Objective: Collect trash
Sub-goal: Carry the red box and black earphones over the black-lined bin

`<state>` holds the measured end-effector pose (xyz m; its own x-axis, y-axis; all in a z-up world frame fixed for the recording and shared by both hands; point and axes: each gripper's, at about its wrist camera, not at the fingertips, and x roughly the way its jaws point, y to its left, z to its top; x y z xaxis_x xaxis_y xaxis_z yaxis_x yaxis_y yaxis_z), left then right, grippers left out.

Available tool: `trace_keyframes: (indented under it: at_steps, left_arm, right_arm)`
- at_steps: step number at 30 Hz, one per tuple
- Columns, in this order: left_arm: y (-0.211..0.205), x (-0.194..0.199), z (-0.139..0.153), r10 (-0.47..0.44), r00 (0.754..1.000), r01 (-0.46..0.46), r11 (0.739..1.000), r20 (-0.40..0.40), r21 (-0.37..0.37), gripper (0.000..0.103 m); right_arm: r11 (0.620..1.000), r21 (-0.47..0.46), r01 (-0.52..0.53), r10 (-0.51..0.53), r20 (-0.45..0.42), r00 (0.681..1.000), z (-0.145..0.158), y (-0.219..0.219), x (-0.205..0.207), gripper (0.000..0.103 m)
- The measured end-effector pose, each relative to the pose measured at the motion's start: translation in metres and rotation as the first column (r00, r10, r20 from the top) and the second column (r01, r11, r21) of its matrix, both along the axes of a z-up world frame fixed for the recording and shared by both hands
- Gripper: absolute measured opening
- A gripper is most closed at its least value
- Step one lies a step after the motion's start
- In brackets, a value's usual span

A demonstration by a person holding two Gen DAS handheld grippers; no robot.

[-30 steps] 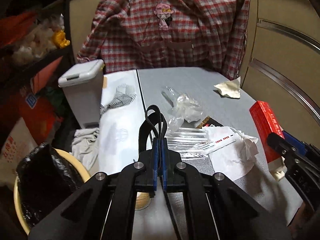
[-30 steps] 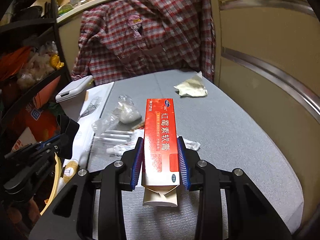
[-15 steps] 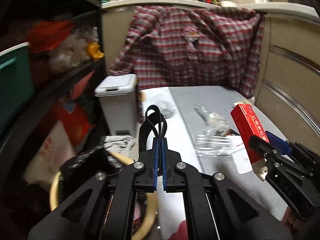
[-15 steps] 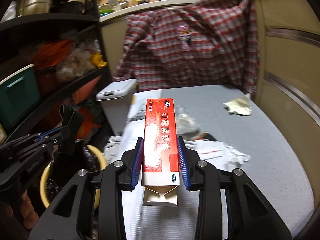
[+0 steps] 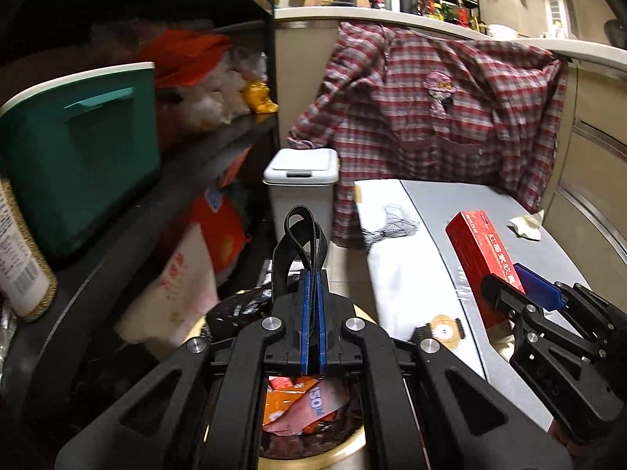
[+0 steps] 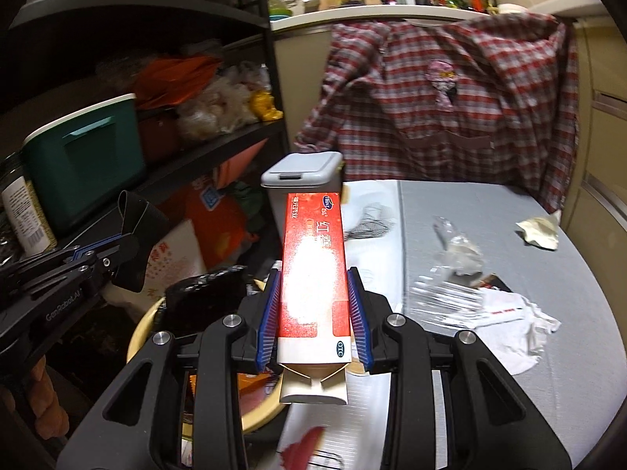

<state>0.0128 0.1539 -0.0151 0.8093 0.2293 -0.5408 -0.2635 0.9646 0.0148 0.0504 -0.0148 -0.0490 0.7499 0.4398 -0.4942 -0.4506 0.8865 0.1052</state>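
My left gripper (image 5: 312, 286) is shut on a black looped strap (image 5: 299, 243) and hangs above a yellow-rimmed bin (image 5: 345, 444) lined with a black bag and holding wrappers. My right gripper (image 6: 313, 301) is shut on a long red carton (image 6: 313, 274), held at the table's left edge beside the bin (image 6: 147, 323). The carton (image 5: 484, 252) also shows in the left wrist view. On the grey table (image 6: 509, 215) lie clear plastic wrap (image 6: 454, 250), a white paper sheet (image 6: 509, 317) and a crumpled beige wrapper (image 6: 539, 229).
A white lidded bin (image 5: 301, 192) stands beyond the basket. A dark shelf rack with a teal box (image 5: 82, 145) and bags fills the left. A plaid shirt (image 5: 443, 117) hangs behind the table. White paper (image 5: 399, 274) covers the table's left strip.
Both grippers have moved left off the table to over the bin, each keeping its load. The table trash now lies to the right.
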Motion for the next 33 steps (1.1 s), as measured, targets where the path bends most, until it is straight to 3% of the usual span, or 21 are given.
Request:
trace_keyframes:
  at_steps: [11, 33]
  left_arm:
    - [0.028, -0.007, -0.003, 0.042, 0.999, -0.042, 0.999, 0.008, -0.019, 0.003]
    - [0.058, 0.005, -0.016, 0.061, 0.998, -0.063, 0.995, -0.024, -0.081, 0.003]
  right_arm:
    - [0.996, -0.044, -0.073, 0.073, -0.003, 0.997, -0.003, 0.040, -0.006, 0.034]
    - [0.990, -0.063, -0.129, 0.124, -0.066, 0.990, -0.021, 0.075, 0.005, 0.034]
